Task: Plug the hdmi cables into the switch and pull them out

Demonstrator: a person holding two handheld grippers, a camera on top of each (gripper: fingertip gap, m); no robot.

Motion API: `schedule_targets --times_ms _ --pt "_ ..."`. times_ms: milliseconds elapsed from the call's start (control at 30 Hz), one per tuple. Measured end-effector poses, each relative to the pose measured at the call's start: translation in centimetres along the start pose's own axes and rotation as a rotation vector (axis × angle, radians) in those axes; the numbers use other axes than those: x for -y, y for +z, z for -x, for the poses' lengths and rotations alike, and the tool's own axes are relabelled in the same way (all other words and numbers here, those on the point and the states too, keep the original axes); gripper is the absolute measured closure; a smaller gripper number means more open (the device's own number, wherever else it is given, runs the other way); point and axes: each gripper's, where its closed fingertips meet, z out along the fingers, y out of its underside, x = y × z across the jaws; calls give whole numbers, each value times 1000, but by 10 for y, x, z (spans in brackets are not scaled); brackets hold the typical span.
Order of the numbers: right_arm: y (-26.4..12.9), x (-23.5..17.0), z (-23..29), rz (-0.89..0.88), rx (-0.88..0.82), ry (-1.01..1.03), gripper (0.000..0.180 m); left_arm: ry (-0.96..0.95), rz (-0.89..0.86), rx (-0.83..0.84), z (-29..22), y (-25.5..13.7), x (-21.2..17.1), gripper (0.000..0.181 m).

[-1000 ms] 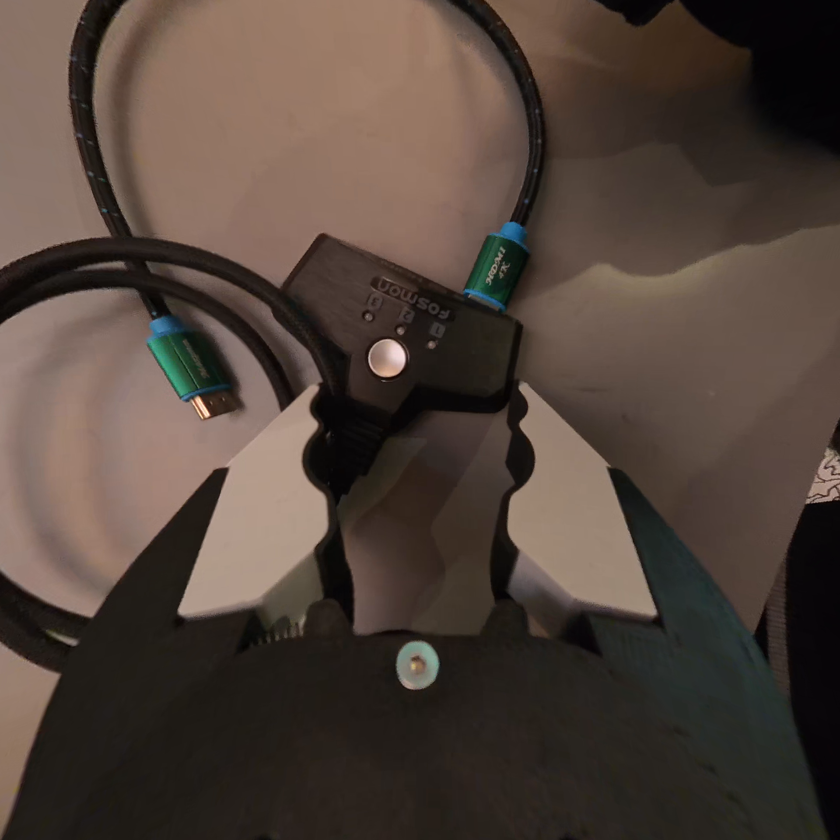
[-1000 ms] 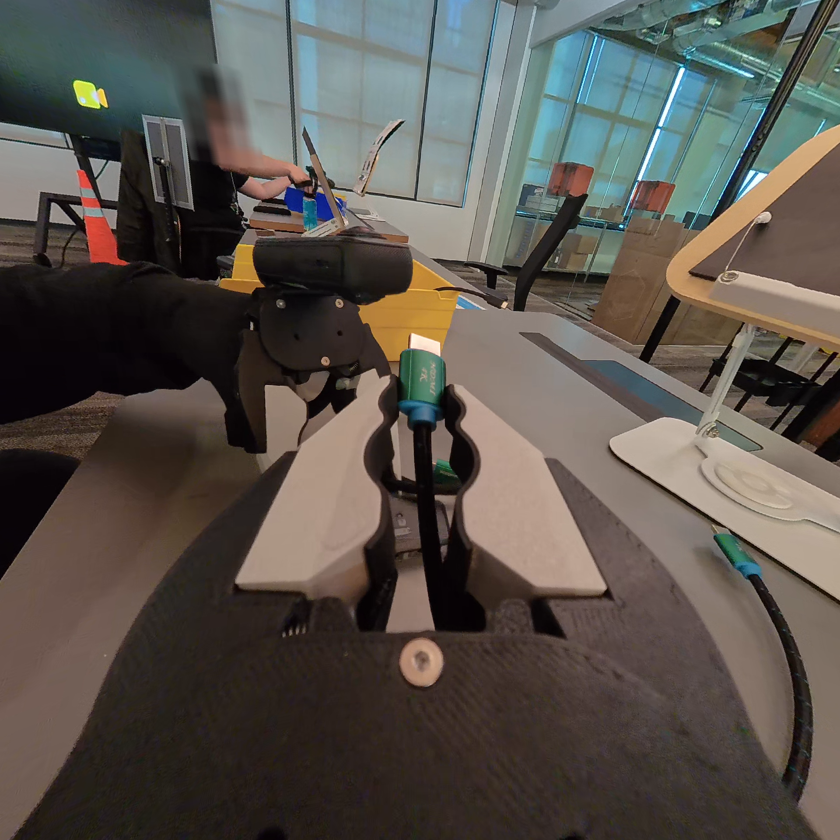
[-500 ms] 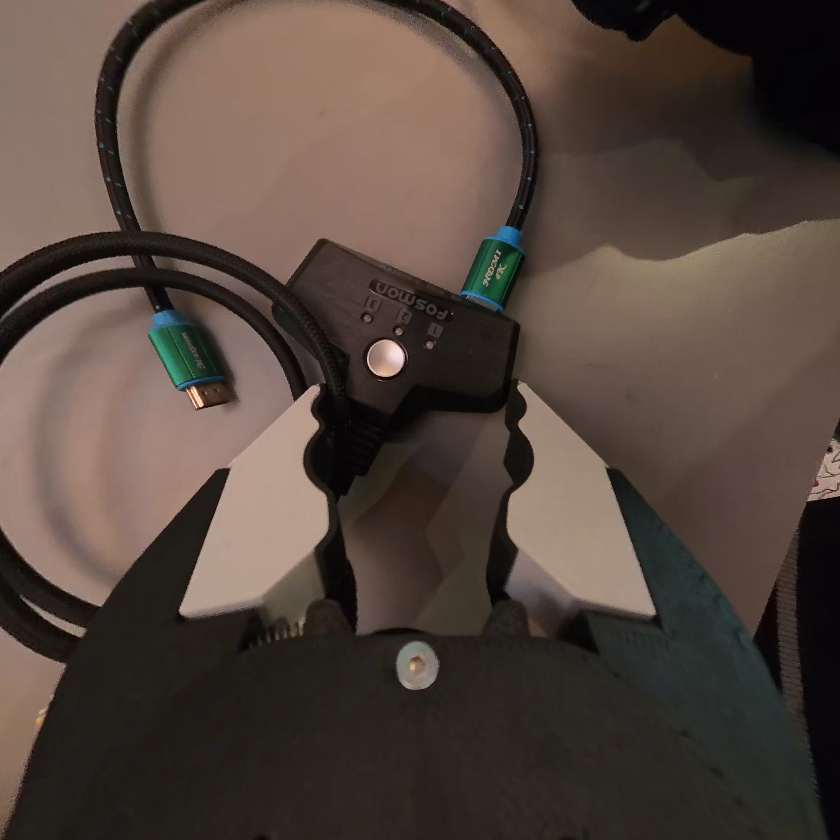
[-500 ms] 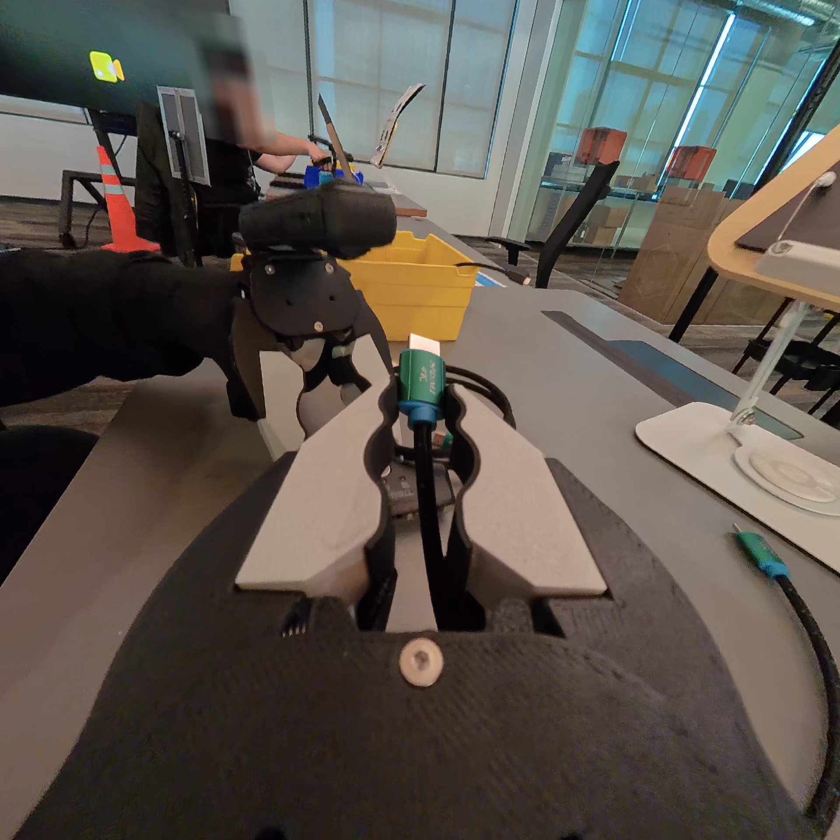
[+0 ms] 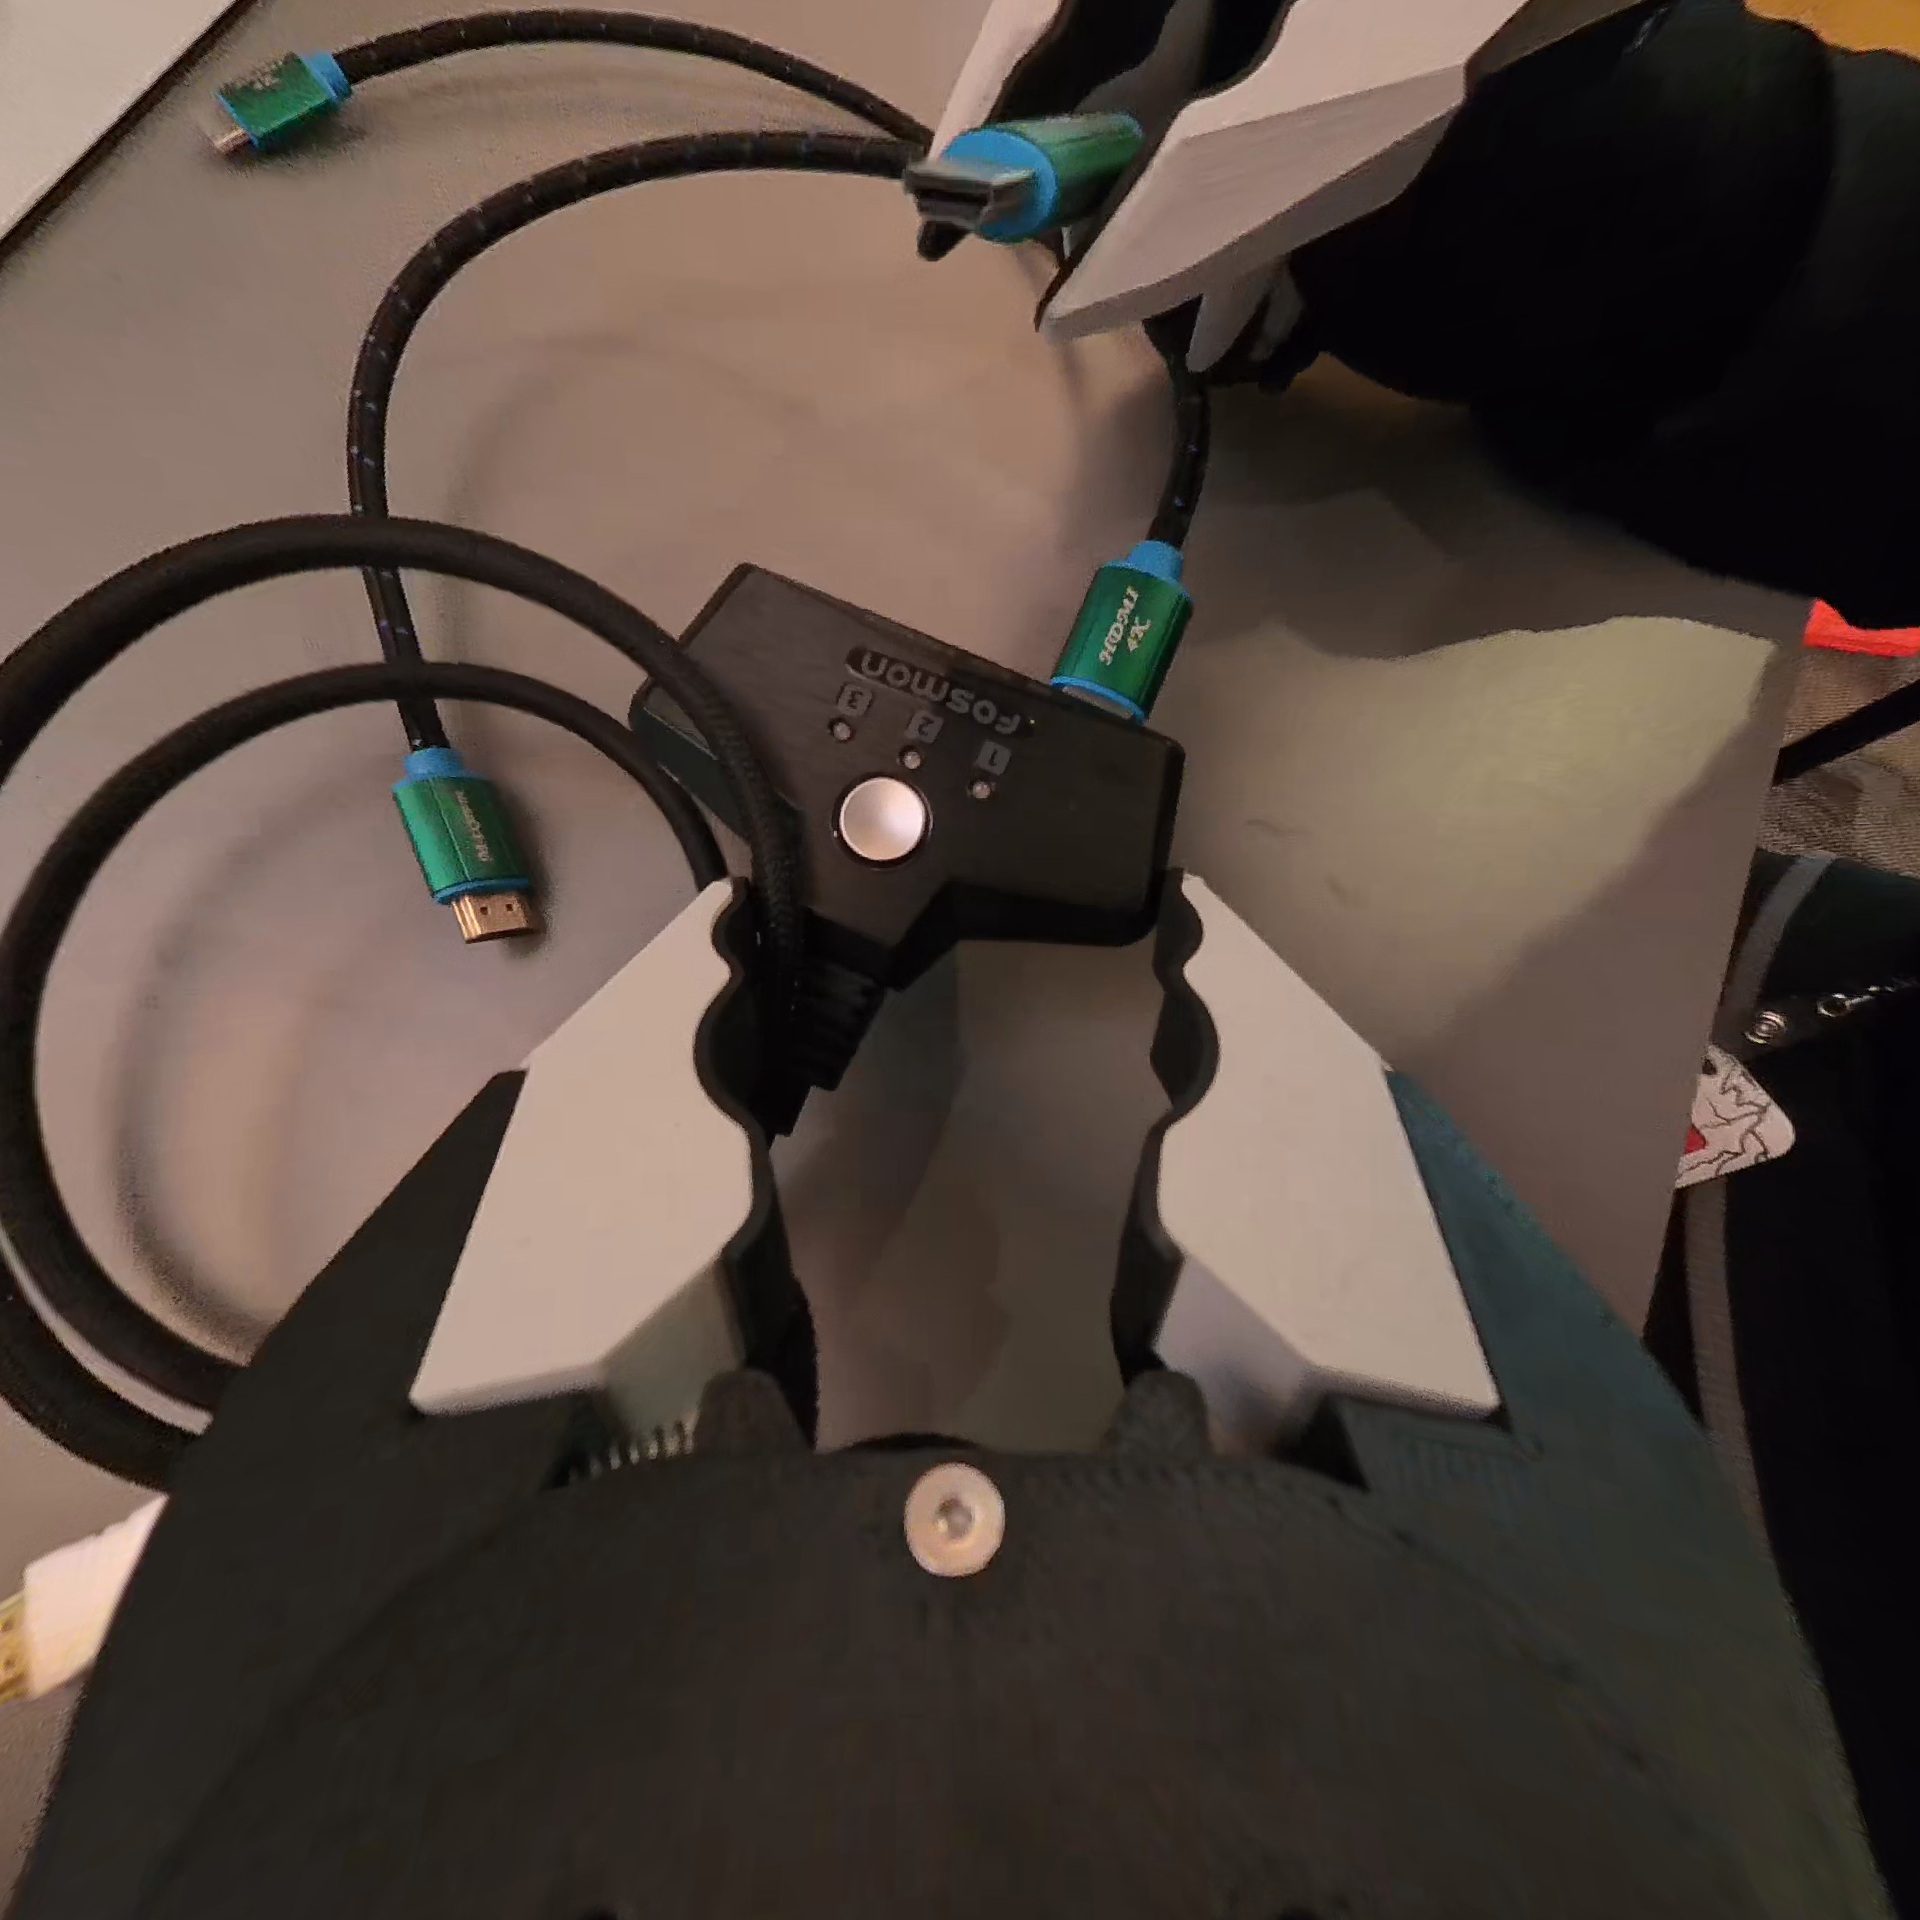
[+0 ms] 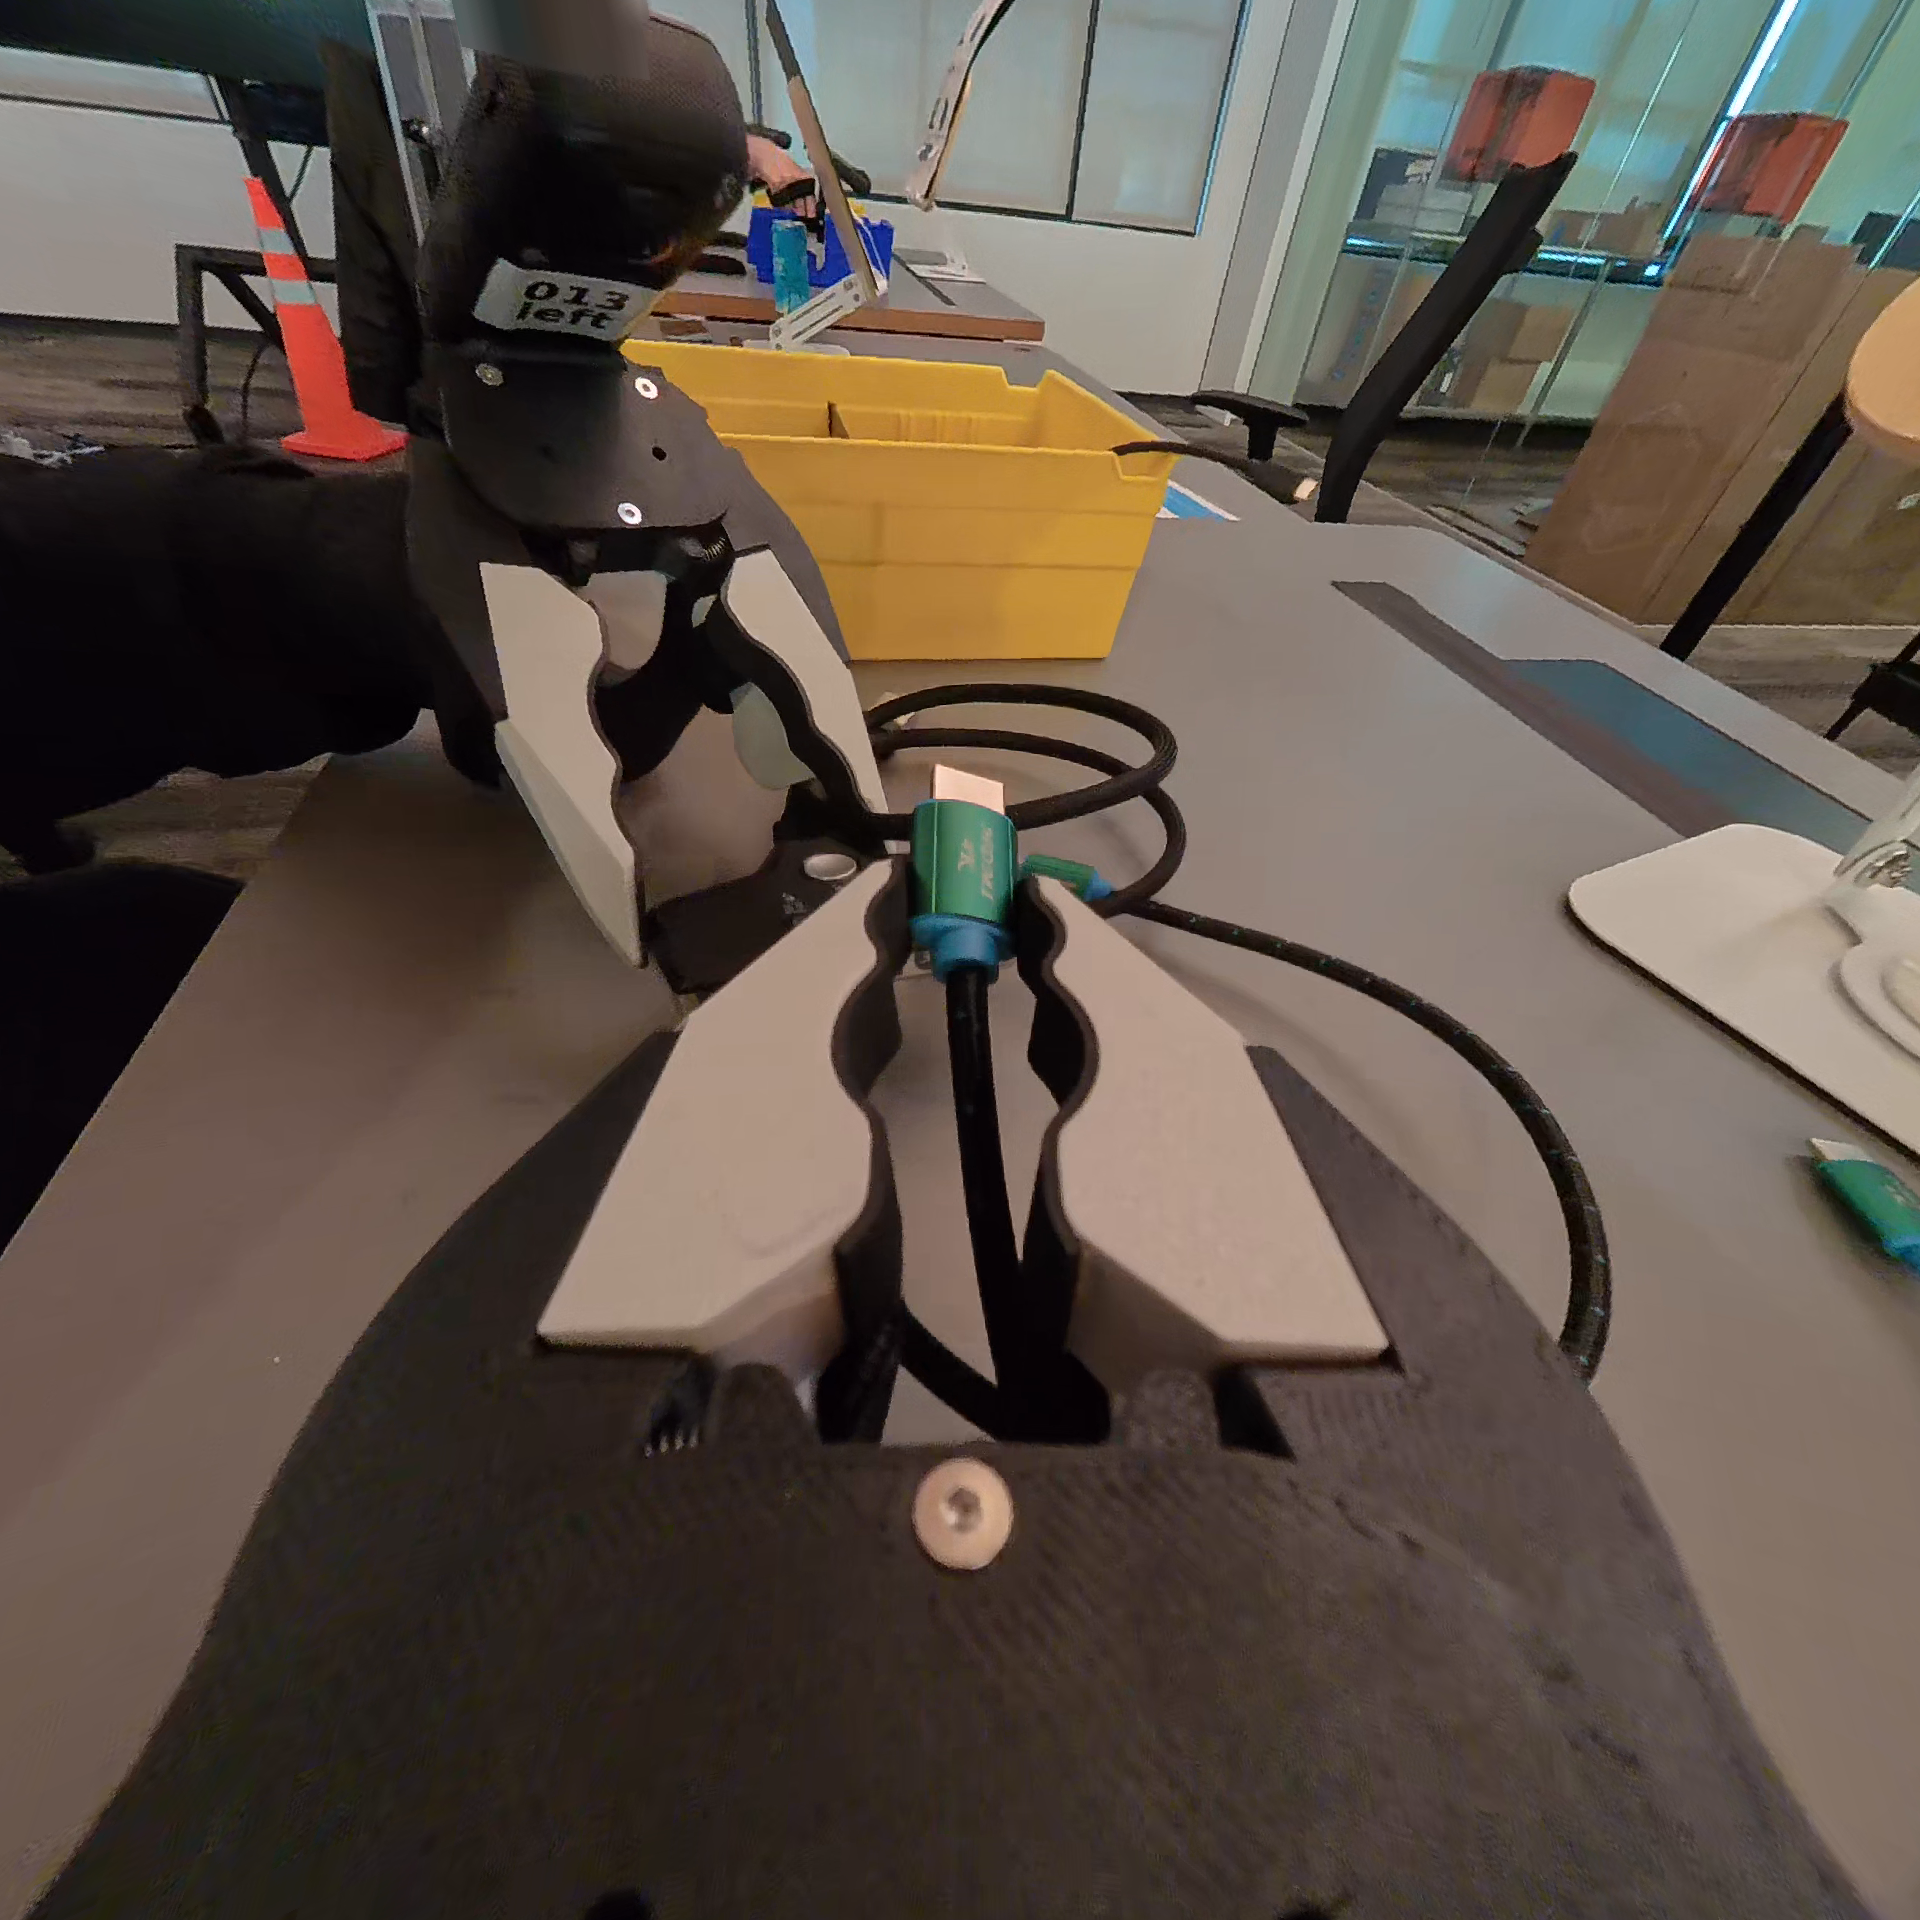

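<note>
The black HDMI switch (image 5: pixel 904 790) lies on the grey table, with one green plug (image 5: pixel 1122 655) seated in its far right port. My left gripper (image 5: pixel 951 904) stands over the switch's near end, fingers closed against its sides and its thick tail cable (image 5: pixel 821 997). My right gripper (image 6: pixel 961 894) is shut on a second green plug (image 6: pixel 961 862), metal tip forward. It hovers just beyond the switch (image 6: pixel 790 894) and shows at the top of the left wrist view (image 5: pixel 1091 177). A third green plug (image 5: pixel 468 852) lies loose left of the switch.
A further green plug (image 5: pixel 281 104) lies at the far left by a white base plate (image 6: pixel 1766 935). A thick black cable (image 6: pixel 1091 748) coils behind the switch. A yellow bin (image 6: pixel 935 499) stands at the table's far edge. A person works at another table behind. My right fingertips sit around 9 centimeters from my left ones.
My right gripper has carried its plug down and closer to the switch and now shows in the left wrist view. My left gripper has stayed on the switch.
</note>
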Motion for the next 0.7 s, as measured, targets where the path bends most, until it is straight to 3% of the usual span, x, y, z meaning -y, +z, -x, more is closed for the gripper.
schedule_targets --times_ms 433,700 --pt "14 -28 7 171 58 29 162 20 -27 9 -4 3 -7 106" --pt "12 26 13 41 5 -58 163 -59 -138 -63 0 -5 4 106"
